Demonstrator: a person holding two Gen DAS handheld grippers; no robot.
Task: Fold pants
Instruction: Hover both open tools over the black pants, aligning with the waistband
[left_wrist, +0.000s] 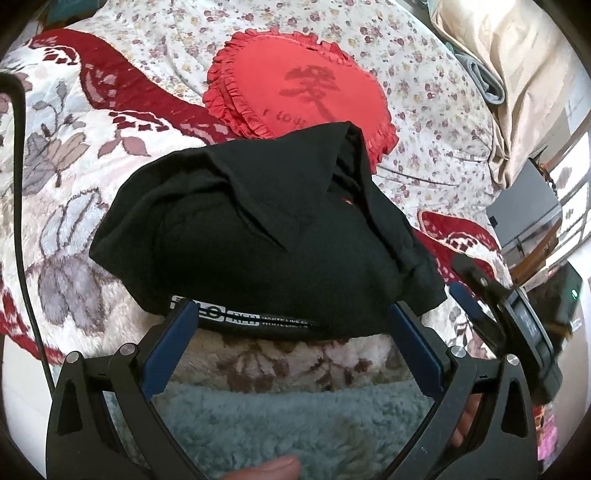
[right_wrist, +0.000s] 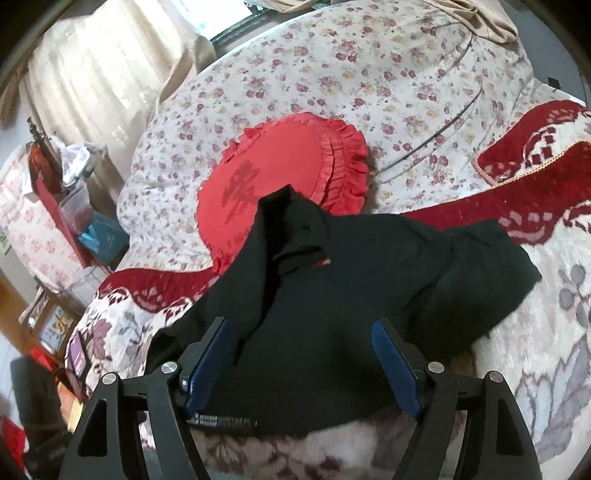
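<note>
Both your grippers, left gripper (left_wrist: 291, 332) and right gripper (right_wrist: 304, 354), hover with jaws spread wide, empty; the black pants (left_wrist: 258, 229) lie bundled, seemingly folded, near the bed's (left_wrist: 74, 206) front edge.

The left gripper (left_wrist: 291, 317) and right gripper (right_wrist: 301, 332) both have their jaws spread wide with nothing pinched between them, and a fingertip (left_wrist: 273, 467) shows behind the left jaws.

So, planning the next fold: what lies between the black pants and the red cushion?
Nothing: in both wrist views the black pants overlap the red cushion's near edge.
</note>
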